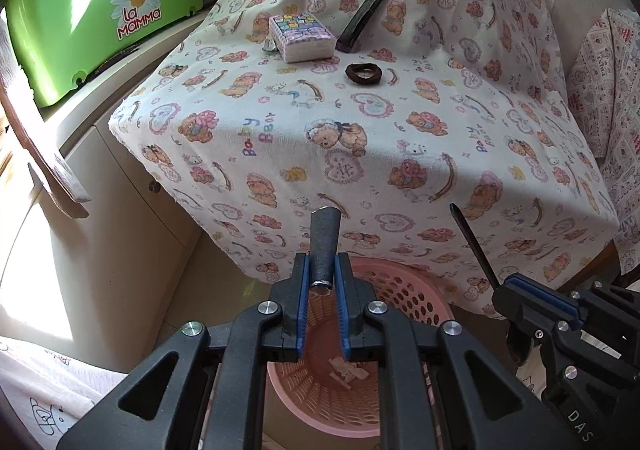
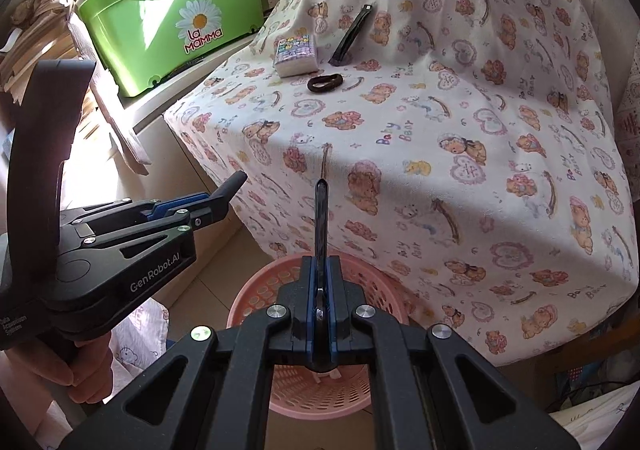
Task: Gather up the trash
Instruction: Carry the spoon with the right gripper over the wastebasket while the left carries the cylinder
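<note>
Left tongs [image 1: 322, 277] clamped on grey tube [image 1: 325, 246], light, stiff, gripped low | right tongs [image 2: 320, 277] clamped on thin black strip [image 2: 321, 226], slippery | pink basket [image 1: 404, 286] directly beneath both.

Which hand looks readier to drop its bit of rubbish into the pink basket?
Probably the left. Its fingers hold the grey tube right above the pink basket. The right fingers pinch a thin black stick nearer the basket's far rim.
</note>
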Demonstrator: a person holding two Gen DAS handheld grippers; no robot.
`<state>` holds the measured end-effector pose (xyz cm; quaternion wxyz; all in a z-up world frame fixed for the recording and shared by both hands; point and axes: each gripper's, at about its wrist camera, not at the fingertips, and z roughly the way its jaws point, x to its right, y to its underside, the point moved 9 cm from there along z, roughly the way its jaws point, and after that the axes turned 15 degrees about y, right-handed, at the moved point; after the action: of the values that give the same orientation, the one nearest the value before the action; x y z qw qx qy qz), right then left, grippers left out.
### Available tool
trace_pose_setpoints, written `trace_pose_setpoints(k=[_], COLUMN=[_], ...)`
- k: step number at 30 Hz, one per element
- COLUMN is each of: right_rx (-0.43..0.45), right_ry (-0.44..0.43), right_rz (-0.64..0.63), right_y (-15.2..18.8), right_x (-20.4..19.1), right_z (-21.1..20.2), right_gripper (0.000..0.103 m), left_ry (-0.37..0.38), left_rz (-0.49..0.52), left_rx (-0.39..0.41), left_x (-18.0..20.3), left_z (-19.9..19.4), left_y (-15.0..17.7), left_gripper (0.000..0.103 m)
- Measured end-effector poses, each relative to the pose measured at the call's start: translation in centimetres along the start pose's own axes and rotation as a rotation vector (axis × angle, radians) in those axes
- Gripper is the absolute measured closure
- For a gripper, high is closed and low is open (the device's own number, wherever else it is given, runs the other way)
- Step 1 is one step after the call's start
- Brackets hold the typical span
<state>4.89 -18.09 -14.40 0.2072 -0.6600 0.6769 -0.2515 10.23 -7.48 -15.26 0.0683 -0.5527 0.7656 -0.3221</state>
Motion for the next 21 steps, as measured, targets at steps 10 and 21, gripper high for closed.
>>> trace_pose_setpoints(k=[10, 21], right_rx=[-0.175, -0.332], right_ry=[-0.019, 0.005], right_rz=[-0.022, -0.001], right_y=[3.2, 6.6], right_x=[-1.6, -1.5], right_z=[5.0, 9.8], right_gripper=[0.097, 0.097], left_ry=[0.025, -0.014], left_rz=[-0.081, -0.113], left_rx=[-0.139, -0.219], left_x=[-1.6, -2.7], left_z=[3.7, 5.8], left_y=[2.8, 4.6], left_gripper=[0.091, 0.09])
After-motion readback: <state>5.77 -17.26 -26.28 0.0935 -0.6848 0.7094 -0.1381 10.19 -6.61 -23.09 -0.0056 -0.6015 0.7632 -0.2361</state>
